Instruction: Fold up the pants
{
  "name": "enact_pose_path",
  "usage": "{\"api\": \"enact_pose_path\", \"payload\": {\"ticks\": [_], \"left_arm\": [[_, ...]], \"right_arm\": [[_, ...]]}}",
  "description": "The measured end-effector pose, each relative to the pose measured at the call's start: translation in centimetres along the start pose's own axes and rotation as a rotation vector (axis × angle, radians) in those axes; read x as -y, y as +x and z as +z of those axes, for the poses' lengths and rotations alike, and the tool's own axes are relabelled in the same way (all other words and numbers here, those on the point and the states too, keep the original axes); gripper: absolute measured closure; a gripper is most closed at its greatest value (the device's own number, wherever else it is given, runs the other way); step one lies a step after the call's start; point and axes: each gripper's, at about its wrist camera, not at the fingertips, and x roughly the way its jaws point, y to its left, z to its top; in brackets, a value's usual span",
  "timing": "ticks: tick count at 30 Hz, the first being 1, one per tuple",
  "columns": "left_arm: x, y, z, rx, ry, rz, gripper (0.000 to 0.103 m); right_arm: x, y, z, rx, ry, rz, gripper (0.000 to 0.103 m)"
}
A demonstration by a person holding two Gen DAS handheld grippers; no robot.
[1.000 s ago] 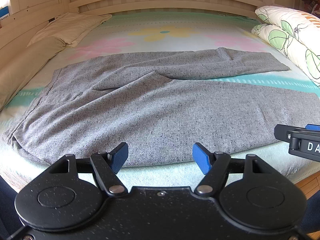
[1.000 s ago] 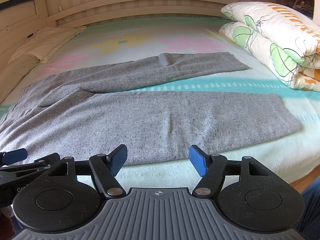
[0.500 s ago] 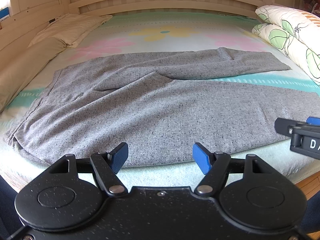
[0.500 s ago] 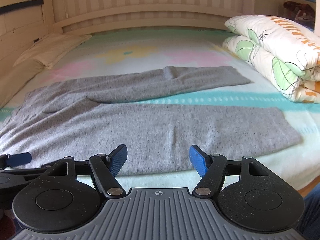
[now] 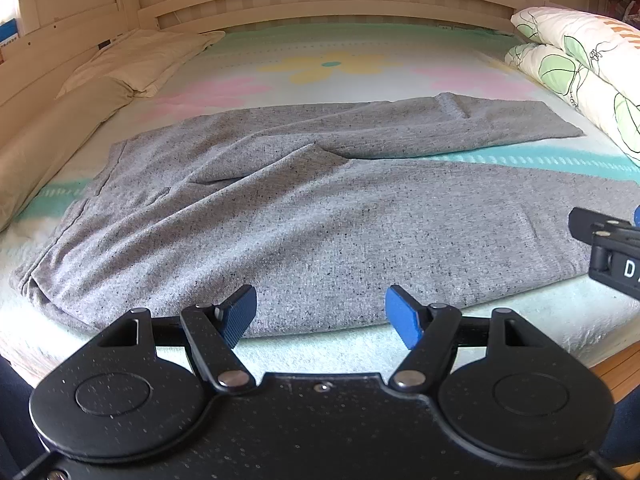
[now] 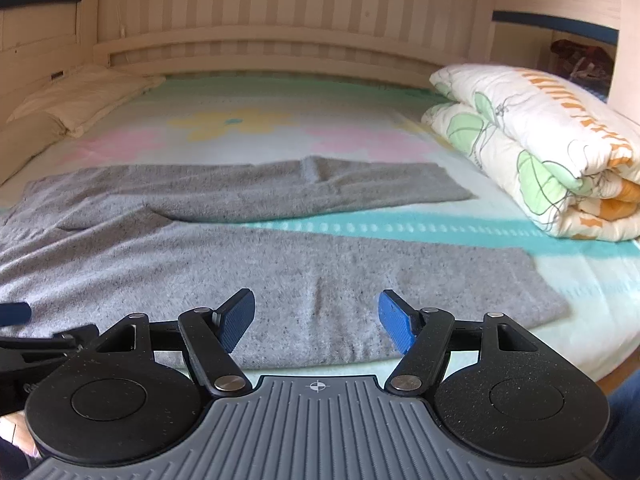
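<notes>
One pair of grey pants point(image 5: 320, 216) lies spread across the bed point(image 5: 340, 68).

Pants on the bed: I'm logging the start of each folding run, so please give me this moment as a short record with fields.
garment: grey pants, spread flat, unfolded
legs: apart, pointing toward the folded quilt
surface: bed sheet with flower print
left gripper: open, empty, above the near edge of the pants
right gripper: open, empty, above the near leg
pillows: far left corner
folding: not yet begun
</notes>
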Motion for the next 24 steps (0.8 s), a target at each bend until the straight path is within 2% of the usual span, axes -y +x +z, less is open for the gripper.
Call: {"api": "enact_pose_path", "payload": {"ticks": [3, 6, 9, 12, 16, 20, 24], "left_arm": [[0.1, 0.0, 0.7, 0.005, 0.016, -0.001, 0.031], [0.1, -0.3, 1.8, 0.035, 0.038, 0.008, 0.030], [0.1, -0.3, 3.1, 0.043, 0.051, 0.000, 0.030], [0.1, -0.1, 4.6, 0.049, 0.077, -0.009, 0.030], [-0.1, 0.6, 7.2, 0.060, 0.112, -0.022, 0.029], [-1.0, 1.9, 10.2, 0.047, 0.108, -0.030, 0.028], [-2.2, 3.5, 13.2, 0.043, 0.094, -0.016, 0.028]], "right_arm": [[0.5, 0.7, 0.3, -0.046, -0.006, -0.001, 0.036], [2.1, 2.1, 1.0, -0.131, 0.034, 0.009, 0.037], [4.8, 3.5, 2.4, -0.170, 0.076, -0.048, 0.038], [7.9, 4.7, 3.7, -0.157, 0.089, -0.138, 0.039], [11.3, 6.0, 5.5, -0.151, 0.114, -0.203, 0.040], [12.5, 7.2, 7.3, -0.137, 0.144, -0.208, 0.042], [11.4, 8.9, 9.1, -0.128, 0.119, -0.182, 0.046]]}}
